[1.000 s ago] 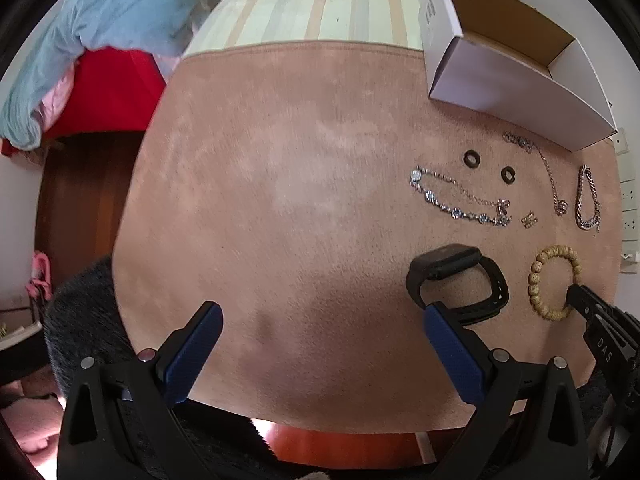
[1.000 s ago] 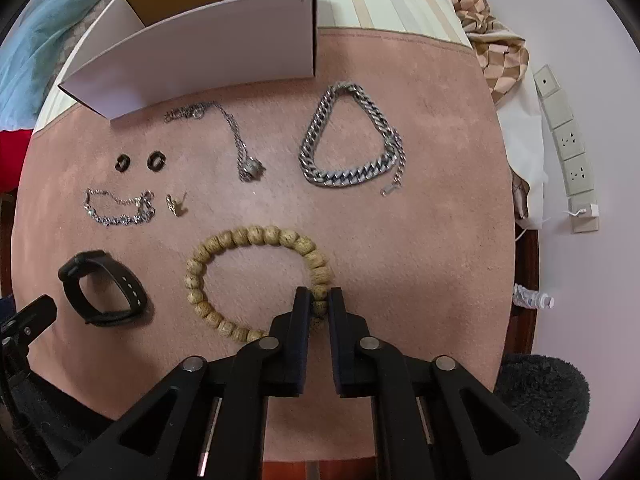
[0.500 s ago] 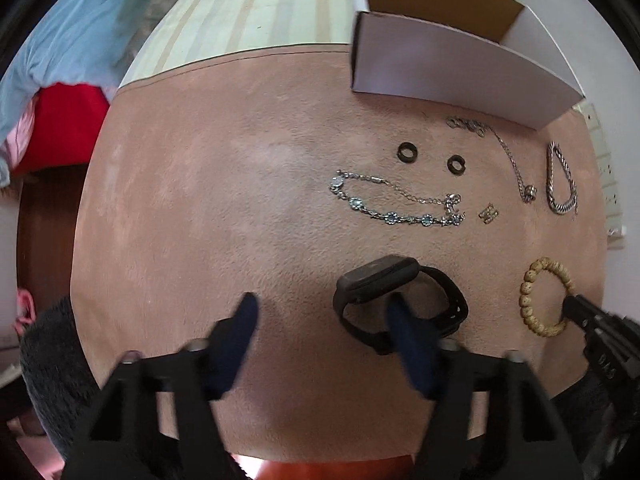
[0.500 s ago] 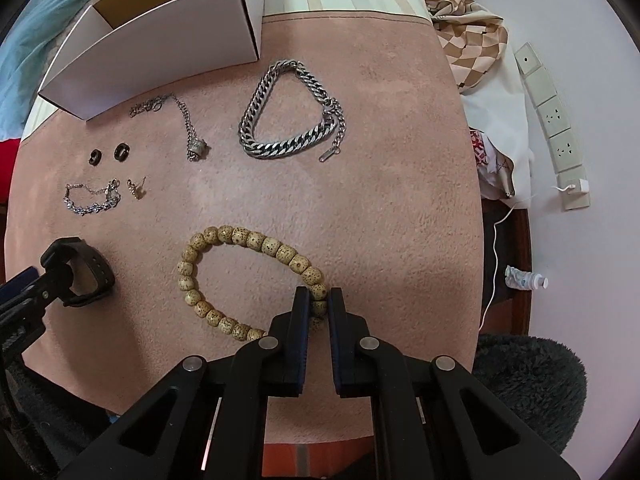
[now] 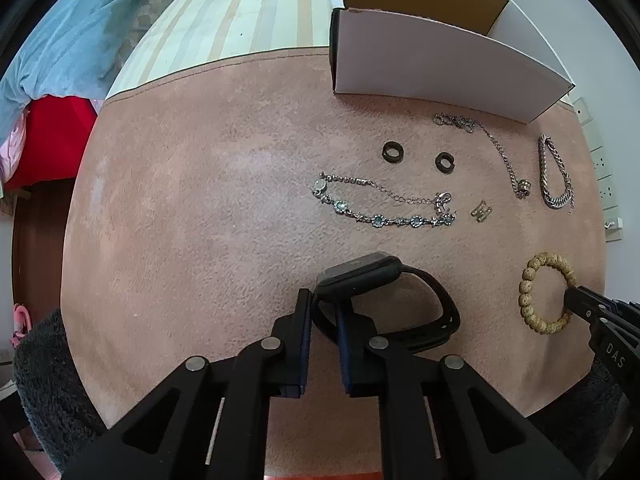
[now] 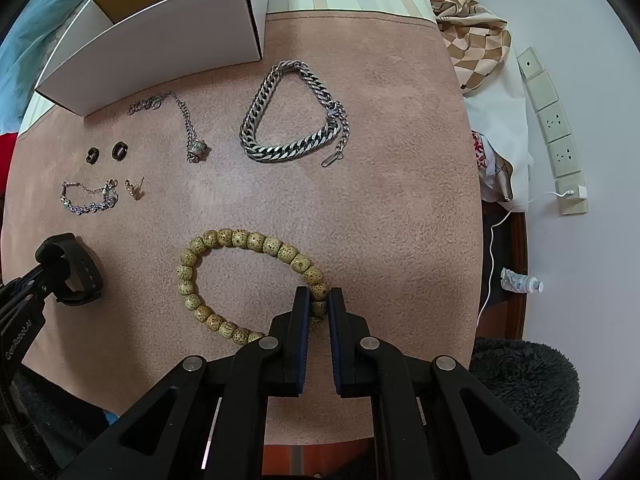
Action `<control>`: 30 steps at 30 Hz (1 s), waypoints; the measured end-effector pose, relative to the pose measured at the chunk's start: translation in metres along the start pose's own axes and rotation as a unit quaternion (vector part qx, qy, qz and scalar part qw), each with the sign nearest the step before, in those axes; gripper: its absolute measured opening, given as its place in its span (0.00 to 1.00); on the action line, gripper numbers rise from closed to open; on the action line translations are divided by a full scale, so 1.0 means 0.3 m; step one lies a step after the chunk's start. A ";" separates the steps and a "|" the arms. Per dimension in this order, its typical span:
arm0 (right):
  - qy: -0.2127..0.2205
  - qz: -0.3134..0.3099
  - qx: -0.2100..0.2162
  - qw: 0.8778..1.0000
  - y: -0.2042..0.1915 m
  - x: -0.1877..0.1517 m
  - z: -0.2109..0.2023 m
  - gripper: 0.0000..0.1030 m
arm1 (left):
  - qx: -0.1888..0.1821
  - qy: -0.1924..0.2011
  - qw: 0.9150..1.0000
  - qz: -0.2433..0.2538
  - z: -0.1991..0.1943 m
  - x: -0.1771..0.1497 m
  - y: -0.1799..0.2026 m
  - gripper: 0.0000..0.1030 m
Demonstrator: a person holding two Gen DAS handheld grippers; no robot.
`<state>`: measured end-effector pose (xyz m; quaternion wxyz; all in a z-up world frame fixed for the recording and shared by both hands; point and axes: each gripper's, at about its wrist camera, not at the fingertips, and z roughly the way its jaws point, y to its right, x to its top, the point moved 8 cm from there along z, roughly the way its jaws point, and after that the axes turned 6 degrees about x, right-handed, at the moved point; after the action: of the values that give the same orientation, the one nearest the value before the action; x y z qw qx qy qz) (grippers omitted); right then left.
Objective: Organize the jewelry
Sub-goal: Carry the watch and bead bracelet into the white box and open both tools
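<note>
Left gripper (image 5: 323, 312) is clamped on the black smartwatch (image 5: 384, 300) — its fingers pinch the strap beside the dark screen, low on the pink suede mat (image 5: 200, 200). Above the watch lies the gemstone bracelet (image 5: 384, 206), with two black rings (image 5: 418, 157) farther up. To their right sit a small gold earring (image 5: 482, 211), a thin pendant chain (image 5: 496, 152) and, toward the mat's right edge, a heavy silver curb-chain bracelet (image 6: 294, 118). The open white cardboard box (image 5: 436, 68) stands at the far edge of the mat, tan inside. Over on the right, the right gripper (image 6: 318, 304) is closed on the wooden bead bracelet (image 6: 248, 280) — one bead squeezed between the blue pads, the loop resting flat on the mat. Off the mat's right side: a checkered cloth (image 6: 472, 28).
</note>
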<state>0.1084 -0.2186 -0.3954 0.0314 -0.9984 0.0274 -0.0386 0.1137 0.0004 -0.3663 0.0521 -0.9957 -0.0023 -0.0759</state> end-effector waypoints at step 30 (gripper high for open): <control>0.117 -0.029 0.092 0.988 -0.162 0.098 -0.379 0.09 | -0.035 0.119 0.992 -0.004 -0.394 0.172 -0.028 0.01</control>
<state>0.1313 -0.1788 -0.2767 0.1184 -0.9803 -0.0020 -0.1581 0.1467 -0.0037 -0.2413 0.0171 -0.9808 0.0030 -0.1942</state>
